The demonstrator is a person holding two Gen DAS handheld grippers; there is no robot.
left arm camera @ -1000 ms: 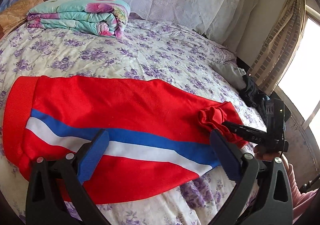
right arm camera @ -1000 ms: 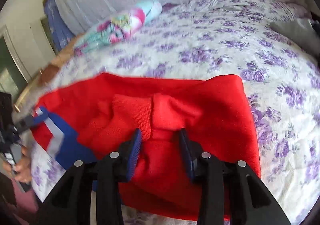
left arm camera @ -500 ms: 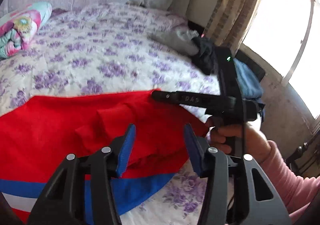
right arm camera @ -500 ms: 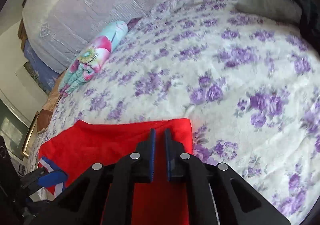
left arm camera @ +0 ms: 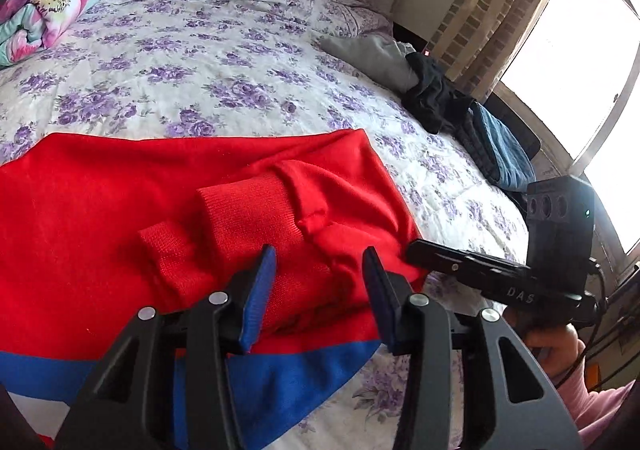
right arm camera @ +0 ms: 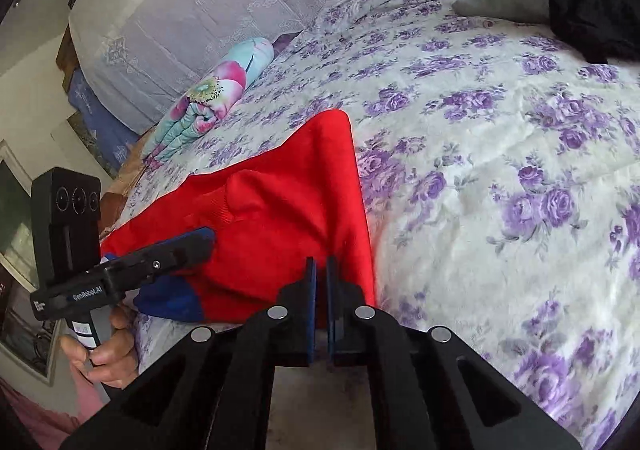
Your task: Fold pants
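Both grippers are down at the cuff end of the red pants [left arm camera: 120, 210], which lie flat across the near part of the flowered bedspread [left arm camera: 208, 50], with their blue stripe [left arm camera: 304, 374] along the near edge. Of the two, my right gripper [right arm camera: 321, 270] has its blue pads pressed together on the near right edge of the red cloth; from my left camera I see its closed tip reaching into the fabric. My left gripper [left arm camera: 320, 282] has its jaws apart, one to each side of a raised fold near the ribbed cuff [left arm camera: 240, 210], which sits bunched and doubled over on top of the leg.

I judge the step in hand to be seizing the leg ends, so that they can be carried over toward the waist for the first crosswise fold. Next, I think, my left pads must close on the cloth between them, taking both layers, and then both tools should lift together and evenly, or the cuff will stay crumpled.

Far right on the bed lie dark clothes [left arm camera: 436, 102], and far left a rolled floral quilt [left arm camera: 44, 10].
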